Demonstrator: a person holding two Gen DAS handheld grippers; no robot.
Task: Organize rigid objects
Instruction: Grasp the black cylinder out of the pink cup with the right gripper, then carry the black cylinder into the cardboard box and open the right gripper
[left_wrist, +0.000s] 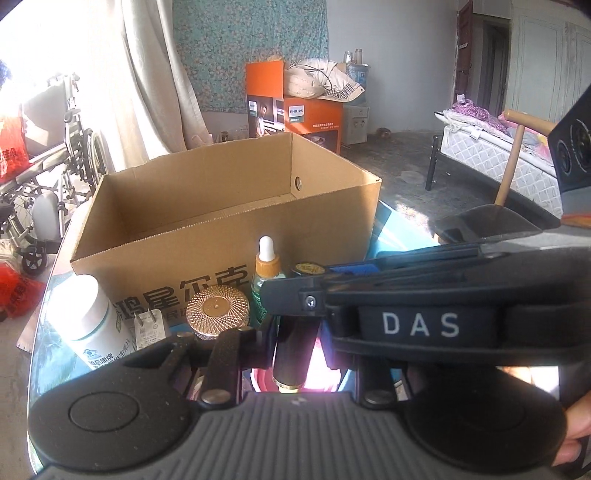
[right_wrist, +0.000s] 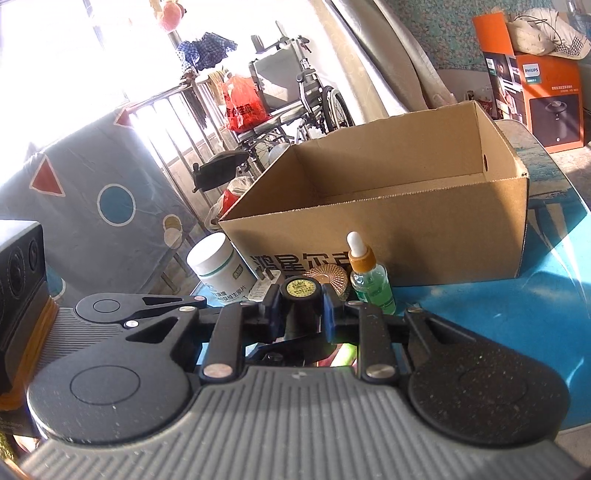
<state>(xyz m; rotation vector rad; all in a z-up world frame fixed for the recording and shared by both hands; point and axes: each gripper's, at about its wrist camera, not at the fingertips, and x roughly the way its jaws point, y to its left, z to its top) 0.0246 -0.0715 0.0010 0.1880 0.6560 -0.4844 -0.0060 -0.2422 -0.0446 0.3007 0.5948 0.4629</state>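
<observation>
One open cardboard box (right_wrist: 388, 221) stands on the blue table (right_wrist: 517, 317); before it are one white jar (right_wrist: 218, 269), one plug adapter (left_wrist: 147, 328), one gold-lidded jar (left_wrist: 217, 310) and one dropper bottle (right_wrist: 367, 275). The right gripper (right_wrist: 300, 314) clamps one dark tube (right_wrist: 300, 291); the left gripper (left_wrist: 291, 332) grips its lower end

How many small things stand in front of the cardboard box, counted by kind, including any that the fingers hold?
Bottles: 2, a white bottle and a green dropper bottle.
Jars: 1, a jar with a gold lid.
Plugs: 1, a white plug.
Black tubes: 1, a black tube held by the right fingers.
Total: 5.
</observation>
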